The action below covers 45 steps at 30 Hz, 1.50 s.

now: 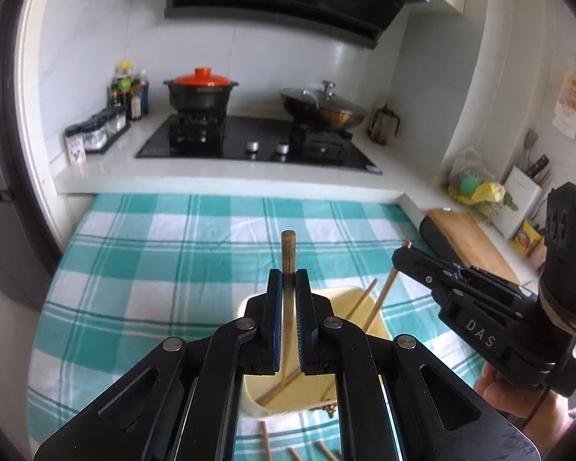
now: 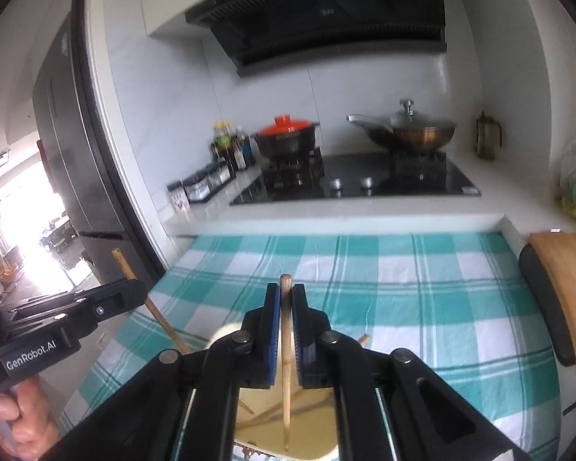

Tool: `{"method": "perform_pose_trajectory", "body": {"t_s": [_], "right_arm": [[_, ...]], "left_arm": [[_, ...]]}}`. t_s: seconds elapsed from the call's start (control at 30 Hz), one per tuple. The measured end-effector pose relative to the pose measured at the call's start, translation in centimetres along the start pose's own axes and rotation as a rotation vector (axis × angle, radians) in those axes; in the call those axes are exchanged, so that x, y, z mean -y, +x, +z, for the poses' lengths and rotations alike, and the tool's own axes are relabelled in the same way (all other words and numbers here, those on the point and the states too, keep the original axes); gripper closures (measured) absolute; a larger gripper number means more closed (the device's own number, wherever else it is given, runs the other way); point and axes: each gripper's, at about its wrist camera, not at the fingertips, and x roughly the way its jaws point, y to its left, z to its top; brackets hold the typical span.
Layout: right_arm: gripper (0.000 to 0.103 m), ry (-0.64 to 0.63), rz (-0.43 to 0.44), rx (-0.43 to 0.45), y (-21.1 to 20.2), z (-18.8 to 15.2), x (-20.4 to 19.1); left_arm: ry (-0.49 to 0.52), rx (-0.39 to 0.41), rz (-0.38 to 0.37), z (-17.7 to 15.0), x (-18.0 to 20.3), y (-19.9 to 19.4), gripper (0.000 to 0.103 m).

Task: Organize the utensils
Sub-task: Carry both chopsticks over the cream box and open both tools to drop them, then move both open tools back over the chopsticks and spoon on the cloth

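Wooden chopsticks are the utensils being sorted, and the job looks partly done. Each claw is clamped on 1 stick. The left claw (image 1: pixel 288 288) pinches a darker chopstick (image 1: pixel 288 253) between its blue pads, the blunt end poking out ahead of the tips and the shaft running back between the jaws. The right claw (image 2: pixel 286 307) is closed just as narrowly on a paler chopstick (image 2: pixel 286 345), whose thin end hangs down behind the tips, over the container.

That container is a cream tray (image 1: pixel 359 296), directly under and just beyond both claws on the green-and-white checked cloth (image 1: pixel 172 261) covering the counter. At least 2 sticks (image 1: pixel 380 299) already lean inside it, just right of the left claw, and 1 more shows in the gap beneath its linkage. So some of the collecting is finished, and the 2 held sticks appear to be next in line for the tray.

What is left: neither held stick is released yet, and several loose chopsticks (image 1: pixel 265 441) lie on the cloth below and behind the left claw, near the bottom edge of its view. Exactly how many is hard to tell, as the claw body hides most of that area. My judgement is that the task sits somewhere past the middle.
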Motion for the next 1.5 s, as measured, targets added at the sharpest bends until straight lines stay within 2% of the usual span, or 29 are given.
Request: {"method": "perform_pose_trajectory", "body": {"t_s": [0.13,0.17,0.23,0.3,0.4,0.47,0.53,0.63,0.73,0.87,0.97,1.1,1.2,1.33,1.5], "right_arm": [[0.091,0.013,-0.014,-0.073,2.2,-0.4,0.3],[0.078,0.012,-0.013,-0.072,2.1,-0.3,0.2],[0.06,0.005,-0.017,-0.041,1.2,0.0,-0.2],[0.057,-0.025,-0.022,-0.018,-0.5,0.0,-1.0],[0.057,-0.08,-0.041,-0.008,-3.3,-0.4,-2.3],[0.057,-0.113,-0.035,-0.012,-5.7,-1.4,-3.2],[0.054,-0.151,-0.021,-0.027,-8.0,-3.1,-4.0],[0.053,-0.213,-0.008,-0.056,-11.4,-7.0,-5.0],[0.053,-0.258,0.0,-0.095,-14.2,-11.9,-5.4],[0.053,-0.28,-0.023,-0.12,-17.3,-19.1,-5.4],[0.053,-0.233,-0.056,-0.122,-18.9,-24.2,-4.9],[0.053,-0.107,-0.101,-0.122,-20.4,-29.6,-4.1],[0.053,-0.062,-0.153,-0.092,-21.5,-32.1,-3.9],[0.053,-0.042,-0.189,-0.042,-22.7,-32.8,-3.7],[0.053,-0.078,-0.202,-0.004,-23.1,-32.5,-4.6]], "left_arm": [[-0.014,-0.078,0.009,-0.7,-0.2,2.6,0.095],[-0.019,-0.081,0.008,-0.8,-0.4,2.6,0.092],[-0.022,-0.073,0.018,-1.1,-0.7,1.7,0.065],[-0.013,-0.056,0.033,-1.3,-1.0,0.3,0.053],[0.017,-0.068,0.042,-2.1,-1.8,-2.6,0.052],[0.055,-0.076,0.048,-3.4,-2.4,-5.0,0.045],[0.103,-0.08,0.061,-5.5,-3.0,-7.6,0.034],[0.174,-0.123,0.081,-9.9,-3.7,-10.7,0.031],[0.193,-0.177,0.09,-15.1,-4.1,-12.8,0.031],[0.124,-0.195,0.083,-22.1,-3.7,-15.0,0.028],[0.064,-0.181,0.064,-25.9,-2.7,-15.8,0.028],[-0.017,-0.176,0.047,-28.4,-1.8,-15.7,0.028],[-0.008,-0.201,0.047,-29.3,-1.2,-15.2,0.028],[0.015,-0.171,0.073,-29.5,-0.2,-15.6,0.028],[0.045,-0.148,0.089,-30.3,0.8,-15.7,0.026]]}}
